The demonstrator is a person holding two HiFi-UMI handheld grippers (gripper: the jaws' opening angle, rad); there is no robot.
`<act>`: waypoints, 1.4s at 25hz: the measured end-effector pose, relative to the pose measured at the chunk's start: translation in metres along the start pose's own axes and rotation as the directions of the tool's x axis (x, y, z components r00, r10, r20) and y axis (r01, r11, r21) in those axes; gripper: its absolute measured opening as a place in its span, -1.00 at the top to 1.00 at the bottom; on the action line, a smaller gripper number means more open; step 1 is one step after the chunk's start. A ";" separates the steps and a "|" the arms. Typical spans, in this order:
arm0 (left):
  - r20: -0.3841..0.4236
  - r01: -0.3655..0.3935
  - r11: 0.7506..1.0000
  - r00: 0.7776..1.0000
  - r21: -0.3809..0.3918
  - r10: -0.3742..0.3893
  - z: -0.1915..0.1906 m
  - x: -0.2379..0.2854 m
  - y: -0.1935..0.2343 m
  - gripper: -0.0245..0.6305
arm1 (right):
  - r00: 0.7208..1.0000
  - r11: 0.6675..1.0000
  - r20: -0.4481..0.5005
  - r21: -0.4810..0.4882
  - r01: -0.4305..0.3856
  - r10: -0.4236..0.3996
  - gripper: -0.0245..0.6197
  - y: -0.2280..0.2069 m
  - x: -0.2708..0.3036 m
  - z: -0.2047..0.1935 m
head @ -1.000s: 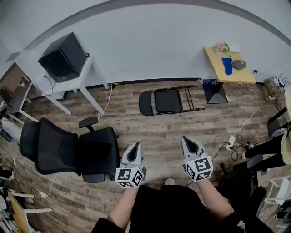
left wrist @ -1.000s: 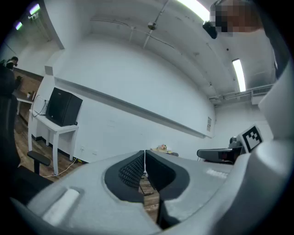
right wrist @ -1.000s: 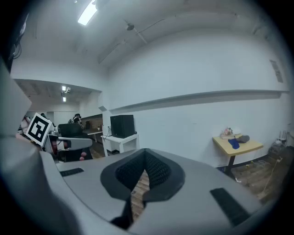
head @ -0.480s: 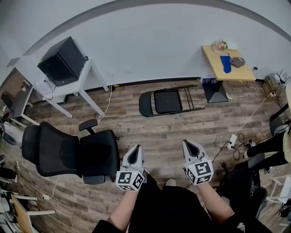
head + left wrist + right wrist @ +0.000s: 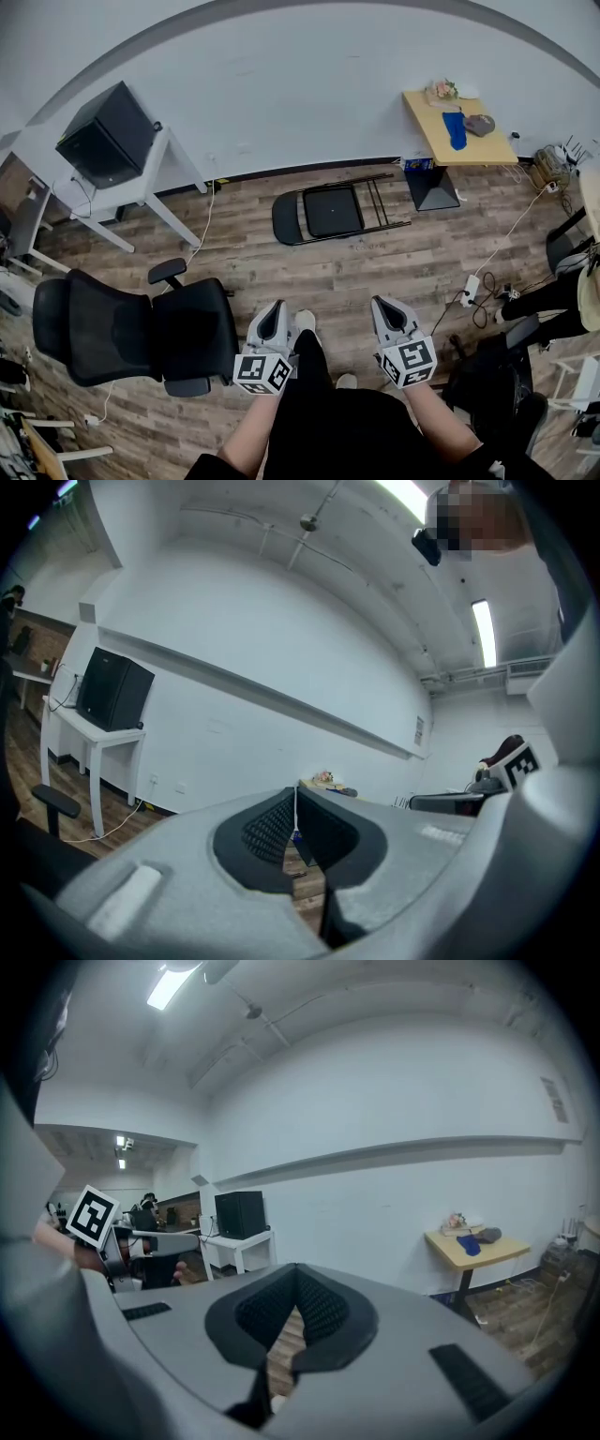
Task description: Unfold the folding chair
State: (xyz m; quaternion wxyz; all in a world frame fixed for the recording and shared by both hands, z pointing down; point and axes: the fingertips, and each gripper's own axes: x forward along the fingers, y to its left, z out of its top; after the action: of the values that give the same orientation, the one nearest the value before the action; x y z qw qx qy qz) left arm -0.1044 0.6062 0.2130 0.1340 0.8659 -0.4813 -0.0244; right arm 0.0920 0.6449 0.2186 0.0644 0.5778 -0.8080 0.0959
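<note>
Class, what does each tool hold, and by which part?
Nothing. The left tool and right tool are shut and empty; the folding chair lies on the floor, apart.

Place: office or lab room
Seating: black office chair [image 5: 131,323]
Equipment: black computer case [image 5: 105,134] on white surface [image 5: 141,190]
Floor: wood planks [image 5: 375,262], loose cable [image 5: 511,239], power strip [image 5: 472,284]
</note>
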 end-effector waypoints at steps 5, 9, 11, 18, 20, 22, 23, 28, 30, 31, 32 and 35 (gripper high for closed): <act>-0.025 0.023 1.000 0.999 -0.020 -0.023 -0.009 0.046 0.022 0.86 | 1.000 1.000 -0.016 -0.025 0.016 -0.016 0.94 -0.020 0.039 0.008; -0.026 0.028 1.000 0.999 -0.004 -0.028 0.003 0.087 0.053 0.86 | 0.999 1.000 -0.043 -0.015 0.017 -0.017 0.94 -0.032 0.090 0.020; -0.036 0.055 0.998 0.998 0.018 -0.054 0.012 0.110 0.065 0.86 | 0.998 1.000 -0.056 -0.018 0.023 -0.024 0.94 -0.038 0.119 0.030; -0.027 0.077 0.997 0.997 0.008 -0.077 0.050 0.180 0.130 0.86 | 0.996 0.999 -0.082 -0.018 0.044 -0.045 0.94 -0.052 0.218 0.065; -0.028 0.079 0.997 0.996 0.003 -0.079 0.057 0.197 0.152 0.86 | 0.995 0.999 -0.088 -0.013 0.052 -0.053 0.94 -0.054 0.245 0.072; -0.029 0.084 0.996 0.996 -0.005 -0.084 0.062 0.212 0.173 0.86 | 0.993 0.998 -0.096 -0.013 0.063 -0.063 0.94 -0.055 0.268 0.077; -0.029 0.087 0.996 0.996 -0.011 -0.087 0.064 0.219 0.182 0.86 | 0.993 0.998 -0.100 -0.012 0.069 -0.069 0.94 -0.056 0.278 0.079; -0.040 0.102 0.994 0.994 -0.033 -0.103 0.065 0.247 0.220 0.86 | 0.987 0.996 -0.137 -0.017 0.086 -0.088 0.94 -0.058 0.315 0.078; -0.047 0.111 0.993 0.993 -0.036 -0.113 0.065 0.257 0.229 0.86 | 0.985 0.996 -0.150 -0.021 0.086 -0.089 0.94 -0.058 0.326 0.077; -0.048 0.113 0.993 0.992 -0.039 -0.115 0.064 0.260 0.232 0.86 | 0.984 0.996 -0.156 -0.029 0.084 -0.088 0.94 -0.058 0.330 0.076; -0.048 0.113 0.993 0.992 -0.045 -0.115 0.064 0.261 0.235 0.86 | 0.983 0.996 -0.161 -0.040 0.081 -0.087 0.94 -0.056 0.333 0.076; -0.055 0.104 0.991 0.993 -0.079 -0.108 0.059 0.265 0.246 0.86 | 0.983 0.996 -0.165 -0.057 0.076 -0.084 0.94 -0.055 0.344 0.076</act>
State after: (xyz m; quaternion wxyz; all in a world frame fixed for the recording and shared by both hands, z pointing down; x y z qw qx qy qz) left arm -0.1759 0.2484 0.2421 0.1795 0.8849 -0.4291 -0.0241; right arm 0.0328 0.2932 0.2233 0.1504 0.5979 -0.7780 0.1211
